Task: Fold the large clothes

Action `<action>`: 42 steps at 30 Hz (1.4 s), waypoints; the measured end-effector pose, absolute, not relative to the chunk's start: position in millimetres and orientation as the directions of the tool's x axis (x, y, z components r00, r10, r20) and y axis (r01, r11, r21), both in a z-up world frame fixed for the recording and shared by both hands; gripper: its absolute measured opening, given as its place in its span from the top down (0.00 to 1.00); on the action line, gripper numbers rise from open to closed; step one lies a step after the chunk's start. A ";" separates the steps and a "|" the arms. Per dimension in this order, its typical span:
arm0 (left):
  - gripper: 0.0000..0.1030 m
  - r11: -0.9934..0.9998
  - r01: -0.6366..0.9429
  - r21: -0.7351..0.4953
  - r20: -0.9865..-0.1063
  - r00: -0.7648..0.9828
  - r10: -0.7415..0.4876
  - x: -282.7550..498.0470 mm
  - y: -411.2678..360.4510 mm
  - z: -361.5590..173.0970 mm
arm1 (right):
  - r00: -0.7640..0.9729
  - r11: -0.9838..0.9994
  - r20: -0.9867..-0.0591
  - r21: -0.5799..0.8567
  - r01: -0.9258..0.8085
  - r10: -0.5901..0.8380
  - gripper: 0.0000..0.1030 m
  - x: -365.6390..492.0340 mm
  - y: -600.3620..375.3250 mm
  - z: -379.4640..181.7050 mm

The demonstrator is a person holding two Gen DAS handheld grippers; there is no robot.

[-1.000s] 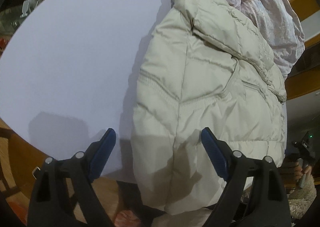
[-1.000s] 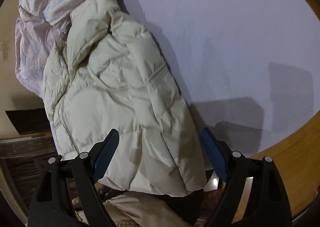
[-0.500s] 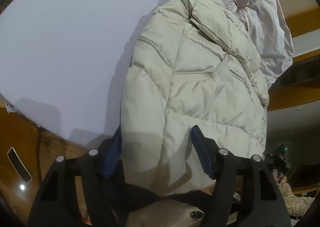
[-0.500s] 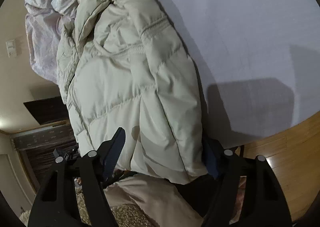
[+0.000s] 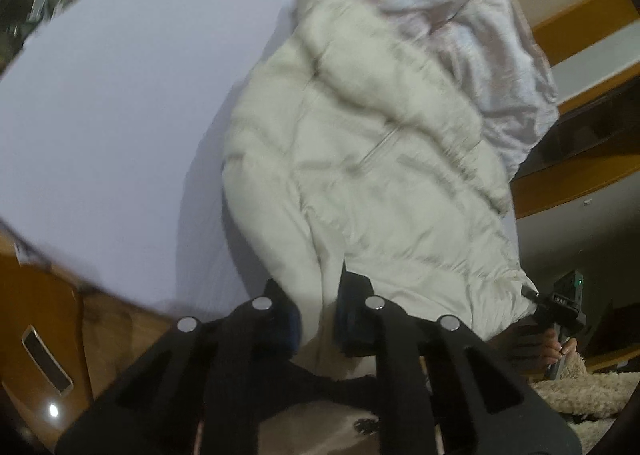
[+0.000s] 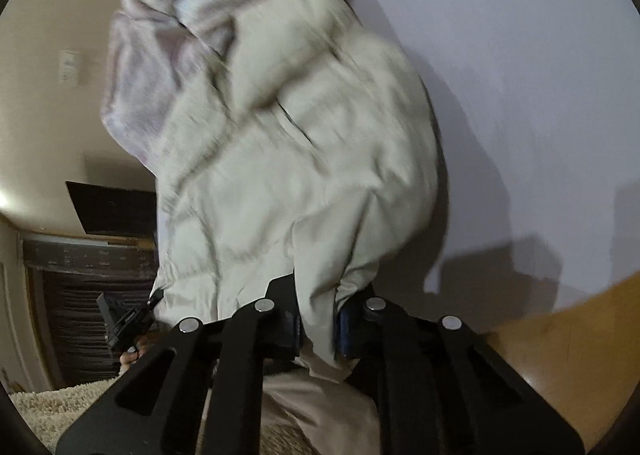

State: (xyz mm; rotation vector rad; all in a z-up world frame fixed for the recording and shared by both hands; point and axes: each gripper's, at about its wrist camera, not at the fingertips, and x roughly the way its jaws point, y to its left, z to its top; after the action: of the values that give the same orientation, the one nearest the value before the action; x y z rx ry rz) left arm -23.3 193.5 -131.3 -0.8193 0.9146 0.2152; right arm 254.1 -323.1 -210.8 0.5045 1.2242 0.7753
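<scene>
A cream quilted puffer jacket [image 5: 368,175] lies on the white table [image 5: 120,115], its near hem hanging over the table's edge. My left gripper [image 5: 318,315] is shut on the jacket's hem at one corner. In the right wrist view the jacket [image 6: 300,175] fills the middle, and my right gripper [image 6: 318,319] is shut on the hem at the other corner. Each view shows the other gripper at the jacket's far hem corner: the right one [image 5: 560,303] and the left one [image 6: 124,315]. Both views are blurred.
A crumpled pale pink garment [image 5: 460,7] lies beyond the jacket at the table's far side, also in the right wrist view [image 6: 168,35]. Bare white tabletop [image 6: 520,75] lies beside the jacket. Wooden floor [image 6: 560,355] and a shaggy beige rug [image 5: 580,387] lie below.
Both grippers moved in onto the jacket's near hem and closed on it; they were open a second ago. The jacket has bunched and lifted slightly at the hem.
</scene>
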 end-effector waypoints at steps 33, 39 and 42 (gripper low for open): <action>0.86 0.786 -0.498 -0.367 -0.740 0.668 0.078 253.5 311.7 -37.2 | 0.546 0.843 -0.662 0.508 -0.176 0.513 0.87 450.6 -183.2 -98.1; 0.82 0.750 -0.549 -0.369 -0.780 0.621 0.071 291.0 328.8 -65.8 | 0.476 0.786 -0.681 0.617 -0.036 0.556 0.70 487.1 -184.1 -124.7; 0.77 0.710 -0.595 -0.378 -0.805 0.589 0.066 303.5 337.2 -81.4 | 0.445 0.746 -0.671 0.666 0.010 0.593 0.62 499.9 -193.0 -124.9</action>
State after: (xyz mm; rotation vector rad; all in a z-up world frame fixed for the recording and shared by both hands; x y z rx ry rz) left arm 303.5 337.2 -81.4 -0.6896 0.8636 0.4220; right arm 499.9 -193.0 -124.9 0.6574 1.0620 0.3952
